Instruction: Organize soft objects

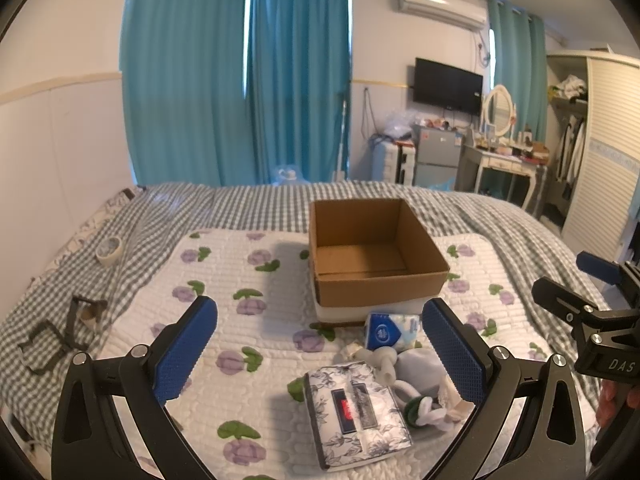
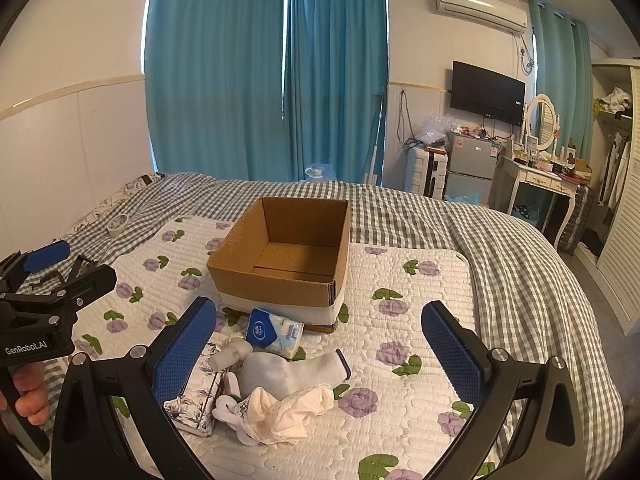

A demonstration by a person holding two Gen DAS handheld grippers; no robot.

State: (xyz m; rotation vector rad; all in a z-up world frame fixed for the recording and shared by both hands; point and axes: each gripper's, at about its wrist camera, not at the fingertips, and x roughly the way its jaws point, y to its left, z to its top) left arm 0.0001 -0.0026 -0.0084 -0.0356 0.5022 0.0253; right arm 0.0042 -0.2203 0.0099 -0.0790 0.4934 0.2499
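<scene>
An open, empty cardboard box (image 1: pixel 372 256) (image 2: pixel 288 256) stands on a white quilt with purple flowers. In front of it lies a pile of soft things: a blue tissue pack (image 1: pixel 390 330) (image 2: pixel 274 332), a floral tissue pack (image 1: pixel 356 412) (image 2: pixel 196 400), a grey sock (image 2: pixel 292 372) (image 1: pixel 420 364), a cream lace sock (image 2: pixel 288 410) and a small white plush (image 1: pixel 424 408). My left gripper (image 1: pixel 320 348) is open above the pile's left side. My right gripper (image 2: pixel 320 348) is open above the socks. Both are empty.
The quilt (image 2: pixel 420 320) lies on a grey checked bedspread (image 2: pixel 500 248). A tape roll (image 1: pixel 109 249) and black frames (image 1: pixel 60 336) lie at the bed's left. A wall is left; fridge, dresser and wardrobe (image 2: pixel 624 200) stand right.
</scene>
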